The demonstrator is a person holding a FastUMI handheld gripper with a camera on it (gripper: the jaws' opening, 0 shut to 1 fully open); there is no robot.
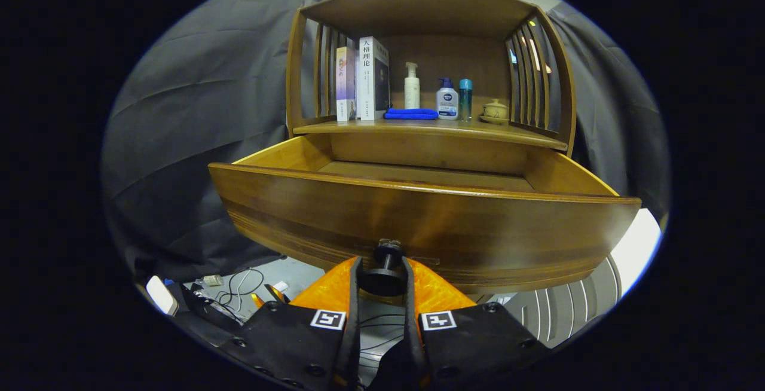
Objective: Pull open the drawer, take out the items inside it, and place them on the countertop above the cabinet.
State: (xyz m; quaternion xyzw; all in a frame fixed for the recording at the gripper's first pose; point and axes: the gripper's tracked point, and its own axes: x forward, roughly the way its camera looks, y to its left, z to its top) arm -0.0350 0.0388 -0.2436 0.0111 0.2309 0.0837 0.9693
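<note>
Books [363, 80] stand at the left end of the countertop [514, 133] above the cabinet, and from there we read rightward: a folded blue cloth [410, 114], a white pump bottle [412, 86] behind it, a second pump bottle with a blue cap [446, 99], a slim teal bottle [465, 99] and a small lidded ceramic pot [495, 110] at the right end. Below that shelf the drawer [430, 223] stands pulled well out toward us, its wide wooden front just ahead of the fingers. From this low angle we see only the far strip of the drawer floor, which looks bare, so we cannot tell whether anything lies nearer the front. Our hand-held gripper [382, 280] is closed on the dark round knob [383, 271] in the middle of the drawer front, one finger pressing each side of it. We judge the drawer to be stiff, solid wood and fairly heavy, so it will want a straight, even pull rather than a twist. The knob is small, hard and smooth, with a narrower stem behind its head, which makes it the only sensible hold; the fingers could slip off its rounded rim if the pull goes off-axis. Any items left inside would need lifting over the tall front wall.
</note>
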